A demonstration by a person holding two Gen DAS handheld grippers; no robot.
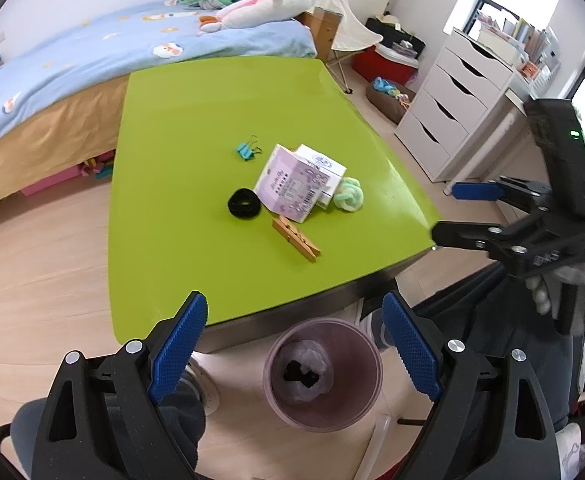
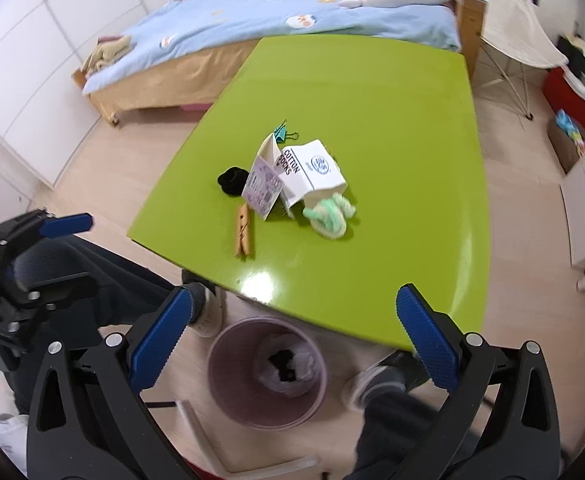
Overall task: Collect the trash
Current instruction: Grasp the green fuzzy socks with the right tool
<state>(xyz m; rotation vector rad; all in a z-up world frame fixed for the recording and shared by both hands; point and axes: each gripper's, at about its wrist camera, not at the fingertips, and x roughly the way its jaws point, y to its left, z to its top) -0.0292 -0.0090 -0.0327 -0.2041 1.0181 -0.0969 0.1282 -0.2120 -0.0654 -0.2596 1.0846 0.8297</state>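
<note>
A pink trash bin (image 1: 322, 372) stands on the floor below the green table's (image 1: 196, 128) near edge, with crumpled white and black trash inside; it also shows in the right wrist view (image 2: 267, 372). On the table lie a purple-printed white carton (image 1: 292, 185), a white "Cotton Socks" box (image 2: 314, 174), a green-white yarn knot (image 1: 348, 195), a black hair tie (image 1: 244, 203), a wooden clothespin (image 1: 296, 239) and a teal binder clip (image 1: 247, 149). My left gripper (image 1: 294, 344) is open and empty above the bin. My right gripper (image 2: 292, 340) is open and empty above the bin and table edge.
A bed (image 1: 92, 60) with a blue cover and plush toys stands behind the table. A white drawer unit (image 1: 452, 100) is at the right. The person's legs and shoes (image 2: 376, 388) are beside the bin. Wooden floor surrounds the table.
</note>
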